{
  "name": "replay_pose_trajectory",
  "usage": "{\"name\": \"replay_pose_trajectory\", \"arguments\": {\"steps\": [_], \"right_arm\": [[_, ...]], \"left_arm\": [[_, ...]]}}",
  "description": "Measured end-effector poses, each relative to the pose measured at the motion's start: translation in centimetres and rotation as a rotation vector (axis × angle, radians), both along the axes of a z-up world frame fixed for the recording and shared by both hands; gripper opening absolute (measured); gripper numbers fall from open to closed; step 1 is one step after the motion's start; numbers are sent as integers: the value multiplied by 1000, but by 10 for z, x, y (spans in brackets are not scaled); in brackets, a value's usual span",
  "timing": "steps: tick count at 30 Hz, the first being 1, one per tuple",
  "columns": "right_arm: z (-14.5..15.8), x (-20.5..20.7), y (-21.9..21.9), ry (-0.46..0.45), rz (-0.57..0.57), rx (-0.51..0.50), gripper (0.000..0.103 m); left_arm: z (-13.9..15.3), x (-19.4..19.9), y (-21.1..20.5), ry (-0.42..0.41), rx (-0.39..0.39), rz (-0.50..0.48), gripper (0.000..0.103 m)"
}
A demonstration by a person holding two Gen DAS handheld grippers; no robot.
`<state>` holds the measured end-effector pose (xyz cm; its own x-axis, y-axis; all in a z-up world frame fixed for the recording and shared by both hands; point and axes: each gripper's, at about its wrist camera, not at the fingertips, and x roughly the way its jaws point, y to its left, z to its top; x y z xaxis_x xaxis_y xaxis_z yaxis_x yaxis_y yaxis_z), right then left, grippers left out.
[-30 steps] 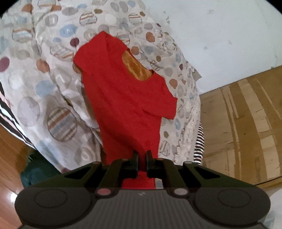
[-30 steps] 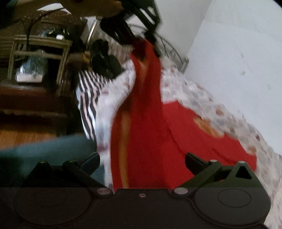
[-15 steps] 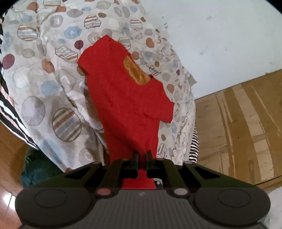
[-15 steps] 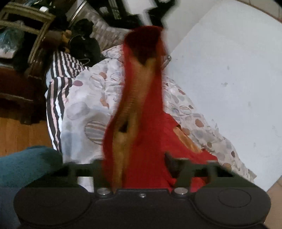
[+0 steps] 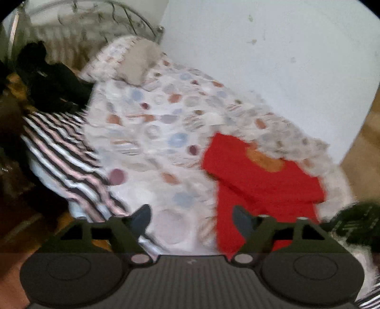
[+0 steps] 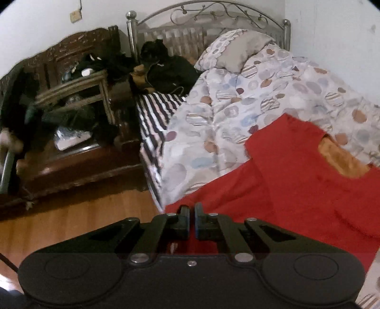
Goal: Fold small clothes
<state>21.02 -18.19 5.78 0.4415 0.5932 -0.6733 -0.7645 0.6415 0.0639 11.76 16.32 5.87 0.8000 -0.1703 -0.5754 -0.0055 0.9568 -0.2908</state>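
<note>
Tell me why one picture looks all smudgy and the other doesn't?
Left wrist view: motion blur smears the spotted quilt and red shirt. Right wrist view: sharper, with clear spots and headboard, and only the edges curve from the fisheye lens.

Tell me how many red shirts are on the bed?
1. The red shirt lies spread on the spotted duvet near the foot of the bed, by the wall. The right gripper pinches its hem. Others could be hidden under the bedding.

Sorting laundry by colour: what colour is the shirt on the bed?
The shirt is red, orange inside its neckline; clearest in the right wrist view.
</note>
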Motion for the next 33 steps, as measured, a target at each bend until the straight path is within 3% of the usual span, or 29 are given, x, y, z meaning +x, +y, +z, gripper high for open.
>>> {"name": "replay_pose_trajectory", "arguments": {"steps": [5,11,13,14,17,20,22,24,26,31,33], "right_arm": [[-1,14,-5,73,-25,33,1],[-12,1,-3,84,-11,44,2],[-16,-11,1,81,20,35,4],[-21,-20,4,92,45,35,11],[-38,-44,11,107,104,1,25],[-60,-68,13,98,119,-58,34],[-72,-78,10,104,103,-65,49],[-78,-87,4,86,64,-54,75],[-81,-92,-3,55,15,-40,83],[-87,-103,-21,36,-99,7,94],[-89,-106,-29,41,-139,25,95]], "left_arm": [[-31,-28,-25,-50,68,-50,91],[-54,-48,-75,-85,296,-219,95],[-56,-51,-76,-84,297,-231,95],[-57,-52,-73,-84,282,-222,96],[-59,-50,-51,-54,189,-174,97],[-70,-40,-24,20,15,-165,98],[-89,-25,-9,88,-147,-193,93],[-114,-9,4,157,-328,-184,86],[-136,6,10,204,-446,-179,85],[-167,42,7,230,-530,-225,84],[-177,55,2,256,-604,-275,71]]}}
